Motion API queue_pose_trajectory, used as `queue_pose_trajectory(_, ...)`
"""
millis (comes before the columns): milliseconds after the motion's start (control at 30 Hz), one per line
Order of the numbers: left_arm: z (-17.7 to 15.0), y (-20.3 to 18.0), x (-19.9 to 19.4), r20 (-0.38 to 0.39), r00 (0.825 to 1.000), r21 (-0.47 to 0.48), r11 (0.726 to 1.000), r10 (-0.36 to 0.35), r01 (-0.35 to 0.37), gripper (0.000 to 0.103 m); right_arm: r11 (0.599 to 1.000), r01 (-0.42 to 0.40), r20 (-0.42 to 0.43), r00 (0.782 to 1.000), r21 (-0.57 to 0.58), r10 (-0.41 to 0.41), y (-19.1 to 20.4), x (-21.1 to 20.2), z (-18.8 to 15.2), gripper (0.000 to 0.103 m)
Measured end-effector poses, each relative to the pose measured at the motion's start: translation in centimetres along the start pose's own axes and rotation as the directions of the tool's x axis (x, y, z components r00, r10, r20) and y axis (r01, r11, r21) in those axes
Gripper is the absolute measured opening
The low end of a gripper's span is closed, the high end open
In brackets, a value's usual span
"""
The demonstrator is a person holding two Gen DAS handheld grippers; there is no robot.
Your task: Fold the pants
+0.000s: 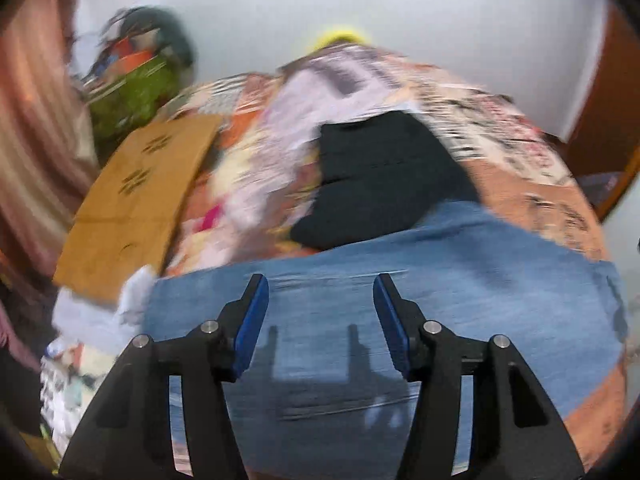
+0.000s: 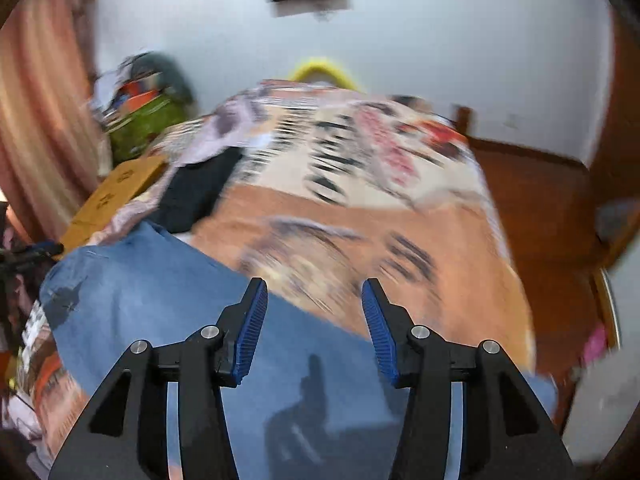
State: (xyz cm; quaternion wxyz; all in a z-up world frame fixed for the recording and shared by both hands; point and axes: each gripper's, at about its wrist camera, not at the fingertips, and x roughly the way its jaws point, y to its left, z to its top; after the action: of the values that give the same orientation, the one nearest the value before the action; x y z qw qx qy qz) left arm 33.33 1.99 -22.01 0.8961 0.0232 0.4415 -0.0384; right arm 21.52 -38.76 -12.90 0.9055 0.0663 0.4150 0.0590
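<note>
Well, the biggest thing I'm looking at is the bed (image 2: 460,240), spread with a busy orange and cream patterned cover, and both views are smeared by motion. On it lie the blue jeans (image 1: 360,300), flat across the near part of the bed, with a black garment (image 1: 380,176) just beyond them and a sheet of brown cardboard (image 1: 136,200) off to the left. From my left tongs (image 1: 320,288) the jeans lie directly beneath and ahead, their long axis running roughly side to side across the view. From my right tongs (image 2: 314,292) the denim lies below and to the left, its edge slanting away, with bare cover ahead. Both tongs stand partly apart with nothing between the blue pads; neither has hold of any cloth. I judge the left hand sits squarely over the jeans while the right is near one end, so the next grab means dropping onto an edge.
</note>
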Motion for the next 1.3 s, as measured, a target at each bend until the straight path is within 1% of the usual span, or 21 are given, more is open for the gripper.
queue_pose_trajectory(33, 0.4, -2.0, 0.0, -0.002, 0.999, 0.022, 0.999, -0.032, 0.032, 0.055, 0.999, 0.023, 0.018, 1.0, 0.025, -0.024, -1.2, -1.0, -1.0, 0.046)
queue_pose_trajectory(67, 0.6, -3.3, 0.0, -0.005, 0.999, 0.038, 0.998, -0.049, 0.049, 0.055, 0.998, 0.049, 0.033, 0.998, 0.048, -0.051, -2.3, -2.0, -2.3, 0.048)
queue_pose_trajectory(100, 0.7, -5.3, 0.2, -0.01, 0.998, 0.064, 0.996, -0.069, 0.069, 0.055, 0.994, 0.08, 0.039, 0.996, 0.072, -0.083, -3.4, -3.0, -3.6, 0.057)
queue_pose_trajectory(133, 0.8, -7.0, 0.4, -0.017, 0.996, 0.088, 0.993, -0.083, 0.084, 0.055, 0.99, 0.11, 0.04, 0.993, 0.091, -0.114, -4.2, -3.8, -4.7, 0.06)
queue_pose_trajectory(200, 0.7, -11.0, 1.2, -0.045, 0.993, 0.15, 0.982, -0.109, 0.115, 0.055, 0.979, 0.163, 0.029, 0.985, 0.123, -0.168, -5.9, -5.2, -7.2, 0.062)
queue_pose_trajectory(233, 0.6, -12.6, 1.6, -0.059, 0.991, 0.174, 0.977, -0.118, 0.127, 0.055, 0.976, 0.171, 0.019, 0.984, 0.137, -0.175, -6.4, -5.4, -7.9, 0.062)
queue_pose_trajectory(267, 0.3, -15.0, 2.1, -0.082, 0.988, 0.203, 0.968, -0.133, 0.147, 0.055, 0.972, 0.172, 0.004, 0.984, 0.162, -0.176, -7.0, -5.7, -8.8, 0.062)
queue_pose_trajectory(367, -0.5, -19.3, 3.3, -0.133, 0.977, 0.254, 0.947, -0.169, 0.199, 0.055, 0.948, 0.152, -0.036, 0.988, 0.28, -0.148, -8.9, -6.0, -11.6, 0.062)
queue_pose_trajectory(433, -1.4, -22.4, 4.0, -0.179, 0.964, 0.283, 0.928, -0.195, 0.24, 0.055, 0.923, 0.152, -0.056, 0.988, 0.353, -0.141, -10.2, -5.8, -13.4, 0.062)
queue_pose_trajectory(500, -2.3, -24.4, 4.4, -0.213, 0.954, 0.306, 0.913, -0.21, 0.269, 0.055, 0.895, 0.149, -0.076, 0.989, 0.42, -0.128, -11.4, -5.2, -14.7, 0.062)
queue_pose_trajectory(567, -3.5, -26.7, 4.8, -0.241, 0.949, 0.35, 0.894, -0.203, 0.28, 0.056, 0.869, 0.125, -0.088, 0.992, 0.479, -0.095, -12.1, -4.5, -15.4, 0.062)
queue_pose_trajectory(600, -3.8, -27.3, 4.8, -0.238, 0.952, 0.369, 0.888, -0.193, 0.273, 0.058, 0.854, 0.102, -0.087, 0.994, 0.51, -0.067, -12.5, -4.2, -15.7, 0.062)
queue_pose_trajectory(667, -4.4, -28.5, 4.6, -0.212, 0.963, 0.412, 0.879, -0.165, 0.241, 0.062, 0.83, 0.064, -0.078, 0.997, 0.553, -0.025, -13.2, -3.7, -16.1, 0.062)
queue_pose_trajectory(733, -4.4, -29.1, 4.5, -0.218, 0.96, 0.419, 0.872, -0.174, 0.253, 0.062, 0.809, 0.039, -0.067, 0.998, 0.587, 0.001, -13.8, -3.1, -16.5, 0.062)
queue_pose_trajectory(800, -4.5, -29.0, 4.7, -0.228, 0.957, 0.405, 0.877, -0.177, 0.258, 0.067, 0.782, 0.021, -0.061, 0.998, 0.623, 0.022, -14.4, -2.2, -16.6, 0.062)
queue_pose_trajectory(833, -4.5, -29.0, 4.9, -0.229, 0.957, 0.403, 0.878, -0.176, 0.258, 0.067, 0.765, 0.01, -0.051, 0.998, 0.644, 0.029, -14.8, -1.8, -16.6, 0.062)
queue_pose_trajectory(900, -4.6, -29.1, 5.1, -0.229, 0.957, 0.399, 0.88, -0.176, 0.258, 0.069, 0.739, -0.013, -0.019, 0.999, 0.673, 0.035, -15.2, -1.6, -16.5, 0.066)
queue_pose_trajectory(967, -4.6, -29.2, 5.3, -0.229, 0.957, 0.393, 0.882, -0.18, 0.26, 0.07, 0.736, -0.021, 0.002, 1.0, 0.677, 0.027, -15.6, -1.9, -16.8, 0.067)
queue_pose_trajectory(1033, -4.6, -29.1, 5.3, -0.229, 0.957, 0.389, 0.884, -0.18, 0.26, 0.07, 0.736, -0.011, 0.008, 1.0, 0.677, 0.007, -15.9, -1.4, -16.5, 0.067)
queue_pose_trajectory(1233, -4.9, -29.5, 5.4, -0.222, 0.96, 0.401, 0.881, -0.171, 0.25, 0.073, 0.721, -0.007, 0.041, 0.999, 0.693, -0.03, -17.2, -0.8, -16.3, 0.069)
queue_pose_trajectory(1300, -4.9, -29.4, 5.3, -0.221, 0.96, 0.402, 0.881, -0.172, 0.25, 0.073, 0.723, 0.0, 0.052, 0.997, 0.691, -0.049, -17.5, -0.7, -16.2, 0.063)
